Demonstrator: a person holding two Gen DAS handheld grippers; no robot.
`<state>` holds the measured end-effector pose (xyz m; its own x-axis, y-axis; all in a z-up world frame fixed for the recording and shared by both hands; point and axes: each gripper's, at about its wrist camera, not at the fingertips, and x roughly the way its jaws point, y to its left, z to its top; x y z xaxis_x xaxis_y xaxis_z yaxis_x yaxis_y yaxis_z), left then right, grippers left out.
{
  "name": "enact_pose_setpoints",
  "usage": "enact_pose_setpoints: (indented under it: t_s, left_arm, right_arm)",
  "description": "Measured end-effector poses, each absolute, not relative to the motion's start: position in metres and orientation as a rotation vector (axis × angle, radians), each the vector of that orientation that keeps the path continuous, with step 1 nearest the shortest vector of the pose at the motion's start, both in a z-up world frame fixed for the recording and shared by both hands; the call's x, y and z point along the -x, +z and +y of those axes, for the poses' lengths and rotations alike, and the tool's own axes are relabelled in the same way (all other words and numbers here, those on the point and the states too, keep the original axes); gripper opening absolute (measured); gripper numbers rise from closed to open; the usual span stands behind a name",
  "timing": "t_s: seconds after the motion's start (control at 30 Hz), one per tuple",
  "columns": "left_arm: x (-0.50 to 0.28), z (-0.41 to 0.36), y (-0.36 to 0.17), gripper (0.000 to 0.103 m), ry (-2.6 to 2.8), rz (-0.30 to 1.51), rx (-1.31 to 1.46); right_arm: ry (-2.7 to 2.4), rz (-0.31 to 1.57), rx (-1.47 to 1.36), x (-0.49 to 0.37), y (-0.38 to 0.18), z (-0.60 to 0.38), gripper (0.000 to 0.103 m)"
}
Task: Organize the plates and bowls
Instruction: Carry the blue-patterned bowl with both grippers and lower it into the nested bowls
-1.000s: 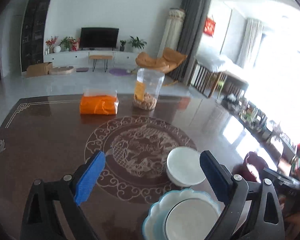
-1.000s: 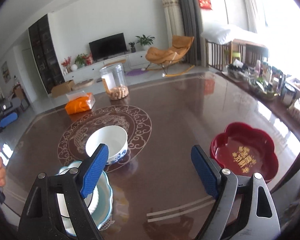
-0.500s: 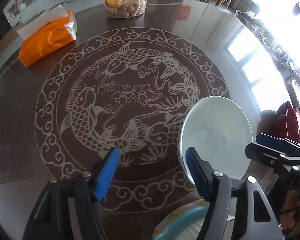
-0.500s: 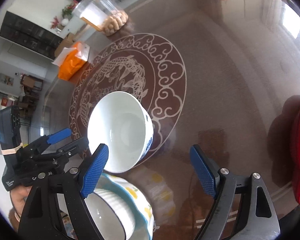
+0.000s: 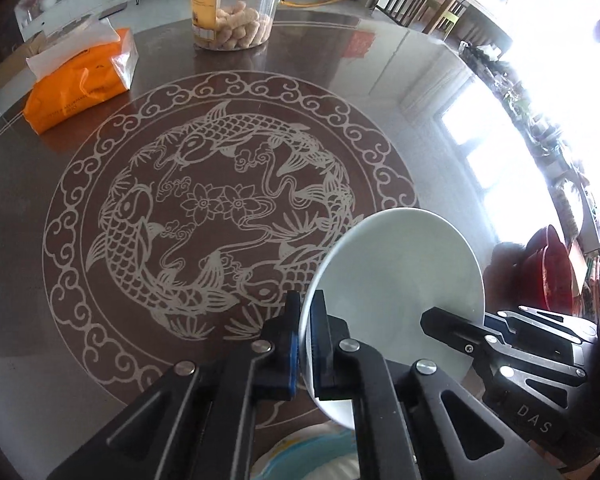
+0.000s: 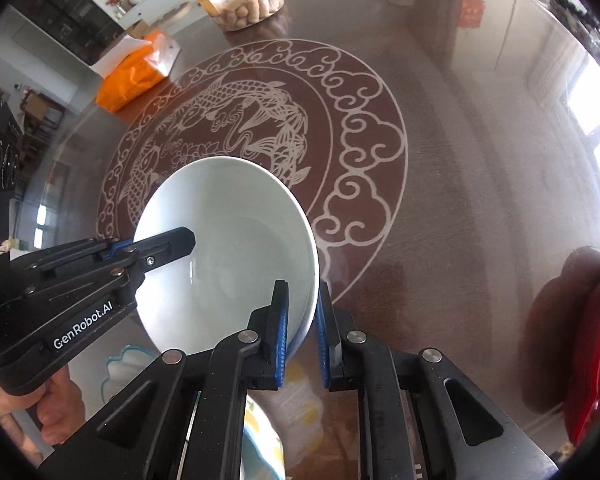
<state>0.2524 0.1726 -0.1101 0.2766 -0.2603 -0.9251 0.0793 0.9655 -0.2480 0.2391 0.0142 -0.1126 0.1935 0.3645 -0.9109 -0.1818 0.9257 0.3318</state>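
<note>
A white bowl (image 5: 400, 280) sits on the dark table with fish inlay (image 5: 204, 200), tilted toward the left in the left wrist view. My left gripper (image 5: 306, 308) is shut on its left rim, one blue pad inside and one outside. My right gripper (image 6: 302, 300) is shut on the opposite rim of the same bowl (image 6: 228, 248). Each gripper shows in the other's view: the right gripper (image 5: 440, 320) at the bowl's right side, the left gripper (image 6: 168, 246) reaching over its left rim. A blue-rimmed scalloped plate (image 6: 118, 368) holding another white dish lies just in front, mostly hidden.
A red flower-shaped tray (image 6: 596, 360) lies at the table's right edge. At the far side stand an orange tissue pack (image 5: 76, 88) and a clear jar of snacks (image 5: 236, 20). A hand (image 6: 60, 412) holds the left gripper.
Both grippers came down and tilted toward the table, straddled the white bowl's rim from opposite sides, and closed from wide open onto it.
</note>
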Motion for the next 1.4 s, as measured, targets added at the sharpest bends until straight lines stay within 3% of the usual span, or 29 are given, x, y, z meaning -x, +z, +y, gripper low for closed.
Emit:
enact_pose_setpoints:
  t_s: [0.23,0.4,0.73,0.97,1.4]
  left_arm:
    - [-0.206,0.171,-0.028,0.004,-0.259,1.139,0.113]
    - [-0.159,0.175,-0.017,0.004,-0.263,1.13,0.106]
    - [-0.103,0.192,-0.059,0.004,-0.206,1.229,0.132]
    - [-0.097,0.176,-0.075,0.005,-0.171,1.225,-0.011]
    - [-0.086,0.157,-0.087,0.01,-0.118,1.177,-0.215]
  right_arm:
    - [0.431,1.206,-0.179,-0.211,-0.035,0.006,0.014]
    - [0.472,1.208,-0.177,-0.169,-0.008,0.003,0.015]
    - [0.531,1.391,-0.231,-0.128,-0.059,0.02,0.015]
    - [0.512,1.429,-0.203,-0.12,-0.084,0.027,0.014]
    - [0.481,1.337,-0.097,-0.111,-0.092,0.038,0.015]
